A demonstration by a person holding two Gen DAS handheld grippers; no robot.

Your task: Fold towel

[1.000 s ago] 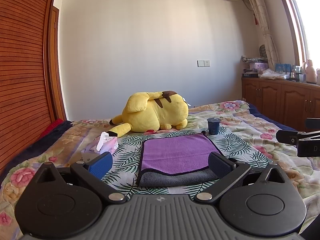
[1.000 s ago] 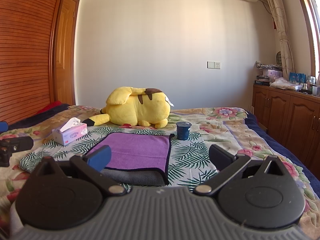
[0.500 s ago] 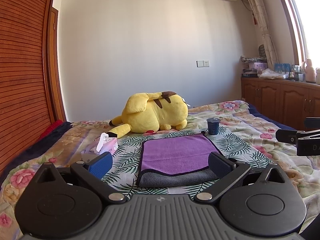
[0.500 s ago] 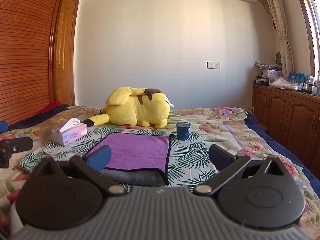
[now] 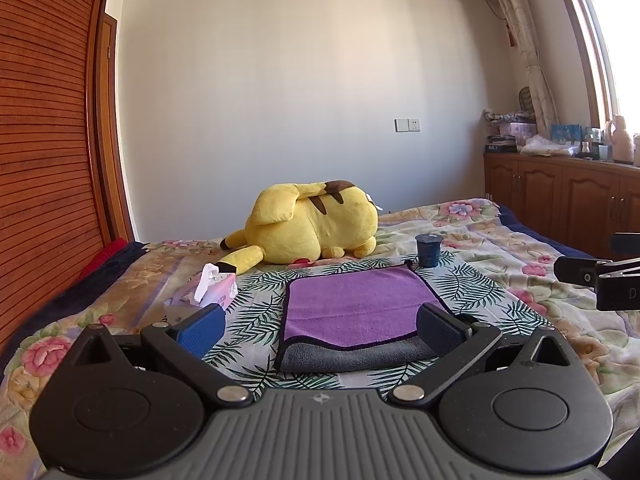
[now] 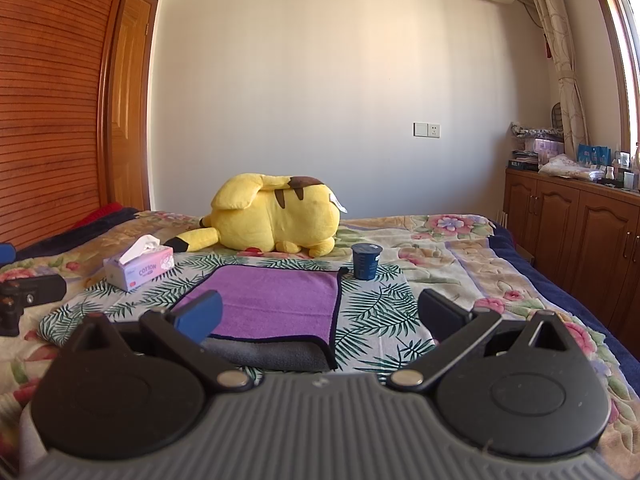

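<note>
A towel (image 5: 356,304), purple on top with a grey underside and dark edging, lies folded on the floral bedspread (image 5: 500,280); its grey layer sticks out at the near edge. It also shows in the right wrist view (image 6: 276,304). My left gripper (image 5: 320,330) is open and empty, held just in front of the towel's near edge. My right gripper (image 6: 320,316) is open and empty, near the towel's near right corner. The right gripper's body shows at the right edge of the left wrist view (image 5: 600,276).
A yellow plush toy (image 5: 316,224) lies behind the towel. A dark blue cup (image 5: 428,250) stands at the towel's far right corner. A pink tissue box (image 5: 216,292) sits to its left. Wooden cabinets (image 5: 560,200) line the right wall.
</note>
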